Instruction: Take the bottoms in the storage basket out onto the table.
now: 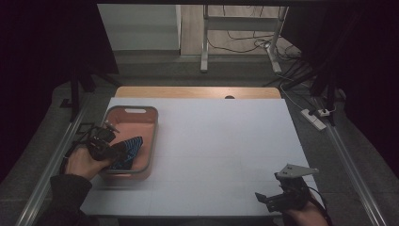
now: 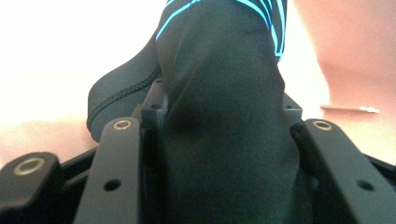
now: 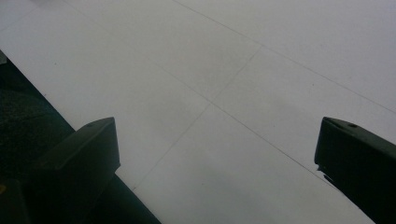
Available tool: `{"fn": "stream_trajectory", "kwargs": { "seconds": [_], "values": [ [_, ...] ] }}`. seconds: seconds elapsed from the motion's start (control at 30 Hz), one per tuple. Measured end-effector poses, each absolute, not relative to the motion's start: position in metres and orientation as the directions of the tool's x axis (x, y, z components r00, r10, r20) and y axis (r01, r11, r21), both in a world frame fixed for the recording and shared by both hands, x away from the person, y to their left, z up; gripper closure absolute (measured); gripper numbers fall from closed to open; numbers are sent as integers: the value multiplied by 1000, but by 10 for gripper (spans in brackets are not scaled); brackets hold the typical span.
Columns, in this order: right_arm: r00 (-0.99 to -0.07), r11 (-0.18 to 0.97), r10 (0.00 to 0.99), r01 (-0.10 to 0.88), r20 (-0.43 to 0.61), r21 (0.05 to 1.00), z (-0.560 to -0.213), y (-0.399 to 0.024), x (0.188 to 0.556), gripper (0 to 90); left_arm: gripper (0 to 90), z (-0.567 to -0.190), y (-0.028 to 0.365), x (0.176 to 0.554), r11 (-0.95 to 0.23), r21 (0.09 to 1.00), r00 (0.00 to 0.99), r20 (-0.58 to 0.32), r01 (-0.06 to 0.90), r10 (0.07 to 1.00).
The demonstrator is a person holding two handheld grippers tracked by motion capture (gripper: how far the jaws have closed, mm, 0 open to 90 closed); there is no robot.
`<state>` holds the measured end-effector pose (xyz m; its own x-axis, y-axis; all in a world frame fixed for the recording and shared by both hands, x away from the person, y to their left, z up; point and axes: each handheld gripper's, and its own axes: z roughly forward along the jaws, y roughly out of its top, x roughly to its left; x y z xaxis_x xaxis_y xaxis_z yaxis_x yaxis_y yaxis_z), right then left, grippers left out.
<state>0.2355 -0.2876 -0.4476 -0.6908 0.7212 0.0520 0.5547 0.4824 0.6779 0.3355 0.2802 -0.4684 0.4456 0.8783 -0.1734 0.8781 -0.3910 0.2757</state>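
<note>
Fingers (image 2: 116, 163) of left gripper (image 2: 219, 140) clamped on dark cloth (image 2: 224, 116), teal-striped end hanging ahead; grip looks deep, so lift slowly, straight up.
High view: left gripper (image 1: 106, 143) holds cloth (image 1: 129, 150) inside pink basket (image 1: 153, 136) at table's left; clear rim before swinging out.
Right gripper view: right gripper (image 3: 215, 158) jaws spread wide, nothing between, over bare white table (image 3: 233, 70).

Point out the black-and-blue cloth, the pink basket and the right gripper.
black-and-blue cloth (image 2: 224, 140), left gripper view, bunched middle between the fingers
pink basket (image 1: 135, 110), high view, far rim by the handle slot
right gripper (image 3: 217, 154), right gripper view, midway between fingertips
</note>
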Motion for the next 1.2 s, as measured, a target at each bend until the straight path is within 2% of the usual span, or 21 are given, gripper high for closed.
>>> {"fn": "stream_trajectory", "kwargs": {
  "seconds": [0.43, 1.2],
  "values": [
    [-691, 484, 721, 558, 54, 675, -448, -287, 236, 0, 537, -430, 284, 334, -359, 408, 465, -197, 839, 863],
    [-689, 479, 723, 556, 54, 679, -448, -288, 237, 0, 537, -373, 254, 343, -390, 529, 548, -178, 754, 818]
  ]
}}
